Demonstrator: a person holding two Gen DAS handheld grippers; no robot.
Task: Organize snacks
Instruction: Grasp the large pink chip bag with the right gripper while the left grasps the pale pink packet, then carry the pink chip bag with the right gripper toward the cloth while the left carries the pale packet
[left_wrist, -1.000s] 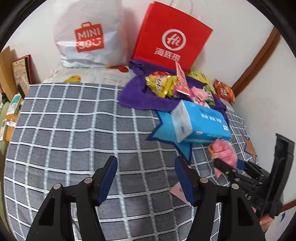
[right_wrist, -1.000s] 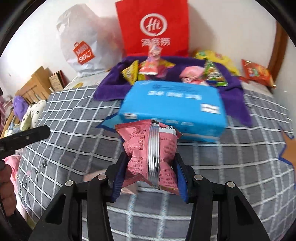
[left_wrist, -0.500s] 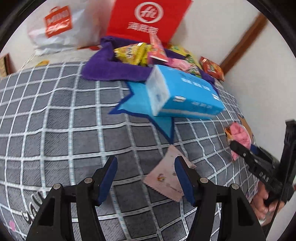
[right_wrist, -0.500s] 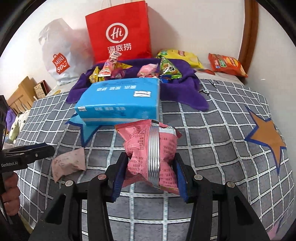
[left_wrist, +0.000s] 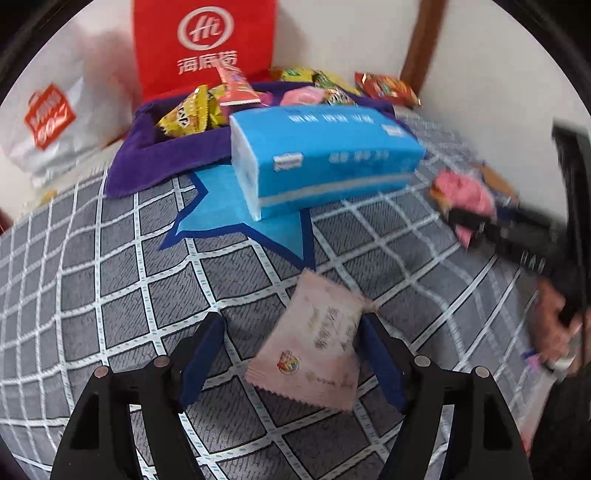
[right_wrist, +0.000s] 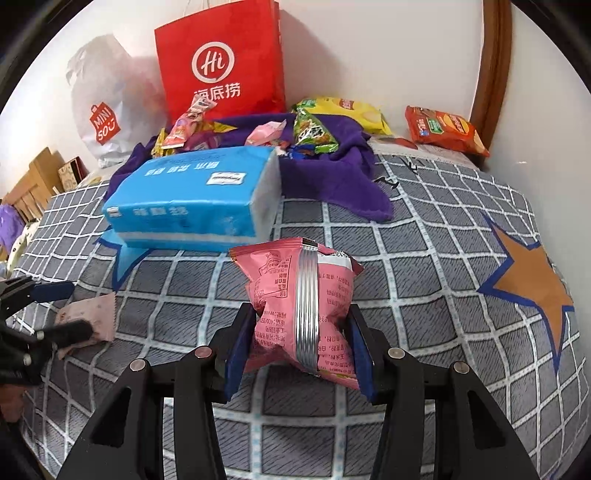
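**A:** How much of the snack sorting looks done?

**B:** A fair part, I'd judge. On the far side of the bed (right_wrist: 424, 229) a purple cloth (right_wrist: 343, 177) already carries a heap of snacks (right_wrist: 314, 133), in front of the red paper bag (right_wrist: 221, 62). Two packets lie beyond the cloth at the far right: a yellow bag (right_wrist: 351, 110) and an orange-red bag (right_wrist: 443, 129).

**A:** And what is in hand?

**B:** The right gripper (right_wrist: 297, 347) is clamped on a pink foil packet (right_wrist: 299, 295), pinching it in at the waist, above the checked cover on the near side of the blue tissue pack (right_wrist: 192, 195). The left gripper (left_wrist: 291, 354) has its jaws opening over a pale pink sachet (left_wrist: 317, 347) lying flat on the cover. The sachet sits between the pads, close to the right one, but I see no squeeze on it yet.

**A:** So what's left?

**B:** Probably carrying the pink foil packet to the cloth, picking up the sachet, and perhaps gathering the two bags at the far right. Whether the tissue pack belongs in the sorting I cannot tell.
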